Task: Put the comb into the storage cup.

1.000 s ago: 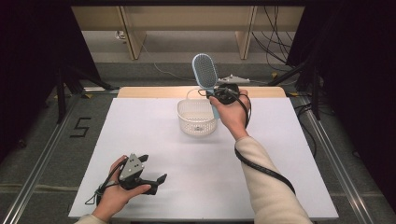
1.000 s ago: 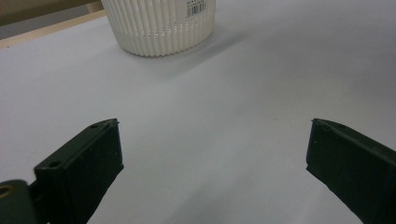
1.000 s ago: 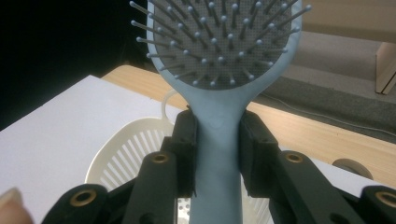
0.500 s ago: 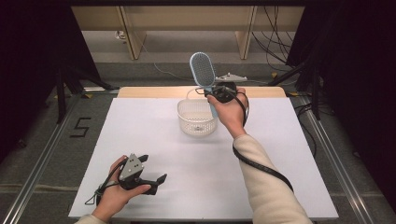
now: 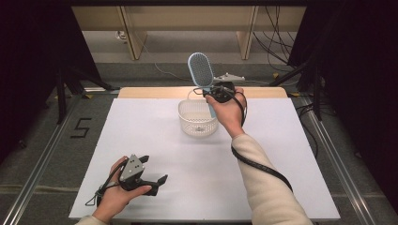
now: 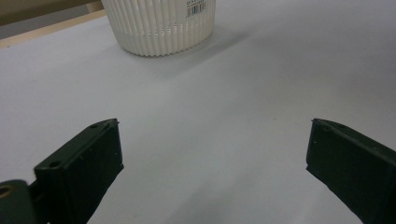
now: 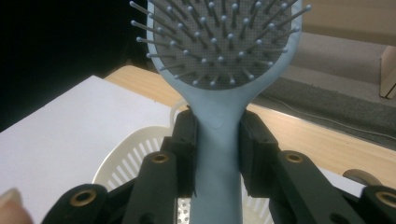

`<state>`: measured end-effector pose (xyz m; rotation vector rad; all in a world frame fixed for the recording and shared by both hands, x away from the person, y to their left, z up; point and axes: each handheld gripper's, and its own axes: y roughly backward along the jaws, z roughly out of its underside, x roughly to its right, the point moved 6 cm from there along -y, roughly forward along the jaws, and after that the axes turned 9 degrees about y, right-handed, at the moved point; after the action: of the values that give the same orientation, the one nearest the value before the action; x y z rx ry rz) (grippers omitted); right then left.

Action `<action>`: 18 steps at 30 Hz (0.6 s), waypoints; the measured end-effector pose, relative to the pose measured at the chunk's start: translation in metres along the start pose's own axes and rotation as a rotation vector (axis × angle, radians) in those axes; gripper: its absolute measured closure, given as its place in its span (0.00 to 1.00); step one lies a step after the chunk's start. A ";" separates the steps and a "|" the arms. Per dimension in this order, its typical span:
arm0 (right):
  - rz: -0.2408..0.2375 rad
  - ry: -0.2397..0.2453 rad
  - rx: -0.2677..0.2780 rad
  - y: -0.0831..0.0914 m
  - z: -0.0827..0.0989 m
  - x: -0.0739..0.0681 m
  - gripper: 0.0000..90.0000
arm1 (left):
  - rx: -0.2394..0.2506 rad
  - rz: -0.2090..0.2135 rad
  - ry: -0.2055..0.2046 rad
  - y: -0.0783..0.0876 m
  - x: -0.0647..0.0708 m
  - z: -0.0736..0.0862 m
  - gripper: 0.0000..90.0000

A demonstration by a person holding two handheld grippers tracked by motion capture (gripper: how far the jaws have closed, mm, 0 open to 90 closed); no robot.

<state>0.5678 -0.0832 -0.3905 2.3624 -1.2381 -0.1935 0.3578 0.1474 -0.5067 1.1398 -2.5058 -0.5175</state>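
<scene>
Right gripper view: right tongs (image 7: 217, 140) clamped on hairbrush (image 7: 219, 70) handle above basket (image 7: 121, 158) (left tongs (image 6: 212, 154) spread, empty).

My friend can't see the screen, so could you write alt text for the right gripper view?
Black tongs clamp the handle of a light blue hairbrush, held upright with its bristles facing the camera. Below it sits a white slotted basket on a white table, whose far edge is a wooden strip.

White bench (image 5: 291, 154), wooden strip along far edge. White ribbed basket (image 5: 197, 118) standing on bench toward far middle. Left gripper (image 5: 141, 176) resting near-left on bench.
</scene>
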 end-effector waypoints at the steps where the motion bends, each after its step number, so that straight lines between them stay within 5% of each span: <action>1: 0.000 -0.001 -0.002 -0.001 0.000 0.000 0.79 | 0.000 0.000 0.000 0.000 0.000 0.000 0.03; 18: -0.001 0.017 -0.006 -0.007 -0.001 -0.002 0.79 | 0.000 0.001 0.001 0.000 0.000 0.000 0.03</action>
<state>0.5721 -0.0777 -0.3931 2.3549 -1.2268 -0.1763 0.3577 0.1474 -0.5068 1.1382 -2.5056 -0.5171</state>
